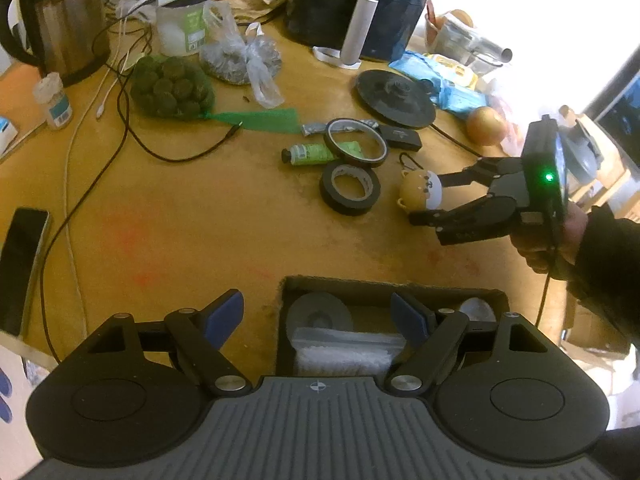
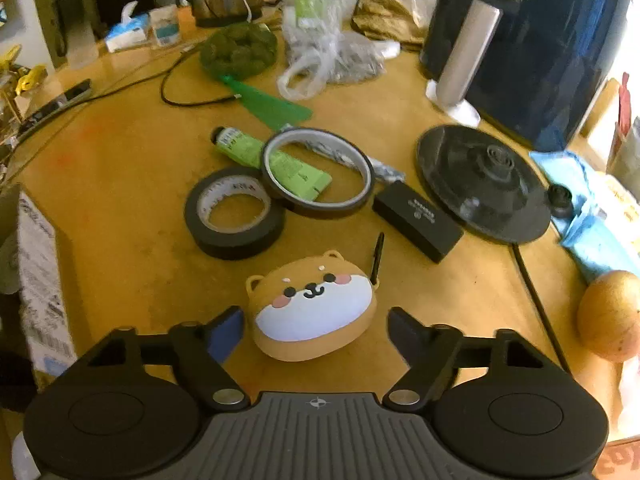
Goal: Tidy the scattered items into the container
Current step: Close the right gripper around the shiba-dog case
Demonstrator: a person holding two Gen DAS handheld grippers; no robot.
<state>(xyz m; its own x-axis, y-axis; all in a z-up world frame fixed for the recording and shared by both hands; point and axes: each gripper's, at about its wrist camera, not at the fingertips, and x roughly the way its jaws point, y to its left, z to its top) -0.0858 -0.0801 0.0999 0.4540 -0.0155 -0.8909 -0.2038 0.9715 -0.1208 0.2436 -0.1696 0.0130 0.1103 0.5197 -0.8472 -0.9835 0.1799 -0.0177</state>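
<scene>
Cluttered wooden bench (image 1: 160,216), crowded along its far edge with a kettle (image 1: 60,20), a dark air fryer (image 1: 360,4) and a net of green fruit (image 1: 172,84). At six o'clock in the left wrist view, the left gripper (image 1: 318,316) with fingers spread and nothing between them, hovering over an open cardboard container (image 1: 400,288) already holding a grey roll and a white packet. At three o'clock in the same view, the right gripper (image 1: 426,196), gripped by a hand (image 1: 560,240), fingers apart on either side of a dog-faced case (image 1: 422,192) lying on the bench. Seen from the right wrist, that case (image 2: 316,308) between the spread fingers, neither pad pressing it. Beyond it toward twelve o'clock: a black tape roll (image 2: 236,214) at eleven, a thin tape ring (image 2: 318,172) leaning on a green tube (image 2: 276,160), and a small black box (image 2: 416,220) at one o'clock.
</scene>
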